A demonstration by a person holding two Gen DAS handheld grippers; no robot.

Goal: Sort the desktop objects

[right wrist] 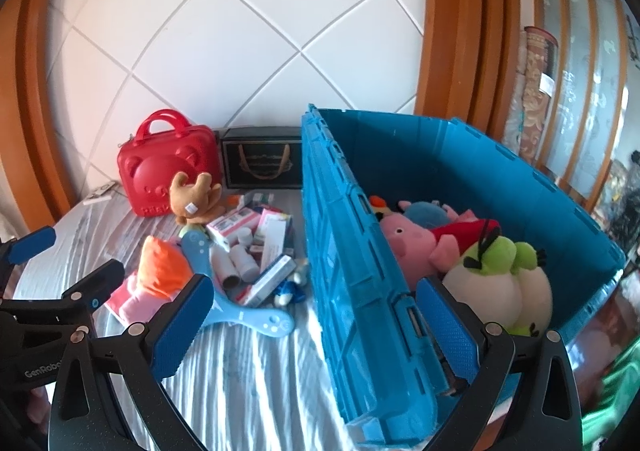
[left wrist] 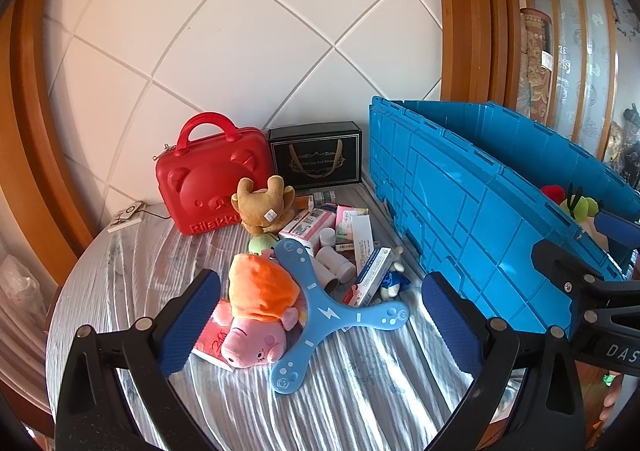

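A pile of objects lies on the striped table: a pink pig plush with an orange hood (left wrist: 256, 315), a blue three-armed boomerang (left wrist: 320, 311), a brown plush (left wrist: 262, 209), medicine boxes (left wrist: 308, 225) and white bottles (left wrist: 334, 261). My left gripper (left wrist: 320, 327) is open and empty, just in front of the pig plush and boomerang. My right gripper (right wrist: 316, 327) is open and empty, straddling the near wall of the blue crate (right wrist: 352, 251). The crate holds a pink pig plush (right wrist: 408, 243), a green bird plush (right wrist: 496, 275) and other plush toys.
A red bear-face case (left wrist: 212, 187) and a black gift box (left wrist: 316, 159) stand at the back against the white tiled wall. A small white device (left wrist: 126, 217) lies at the table's back left. The left gripper also shows in the right wrist view (right wrist: 64, 271).
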